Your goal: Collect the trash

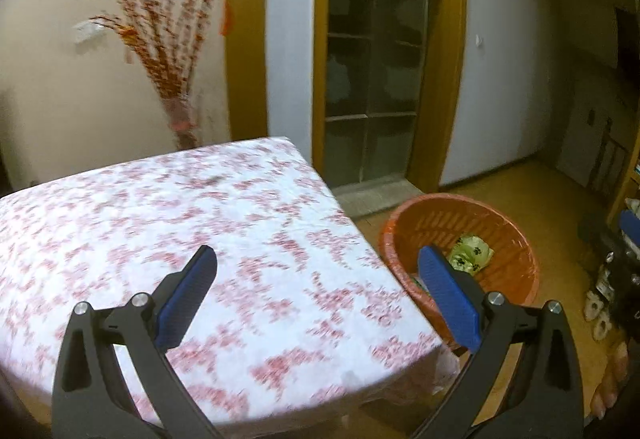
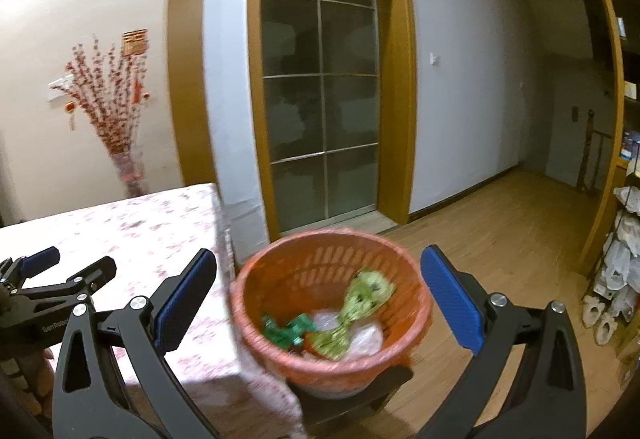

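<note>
An orange plastic basket (image 2: 280,279) sits on a dark low stool beside the table. It holds a green patterned wrapper (image 2: 360,295), a dark green wrapper (image 2: 288,329) and clear plastic (image 2: 366,339). My right gripper (image 2: 318,293) is open and empty above the basket. My left gripper (image 1: 318,289) is open and empty over the table's right edge; it also shows at the left of the right wrist view (image 2: 68,267). The basket (image 1: 508,279) shows to its right with the green patterned wrapper (image 1: 470,253) inside.
The table carries a white cloth with a red floral print (image 1: 160,219). A vase of red branches (image 2: 108,111) stands behind it by the wall. A glass-paned door (image 2: 320,111) is ahead. Shelves with bags (image 2: 624,259) and slippers stand at the right on wooden floor.
</note>
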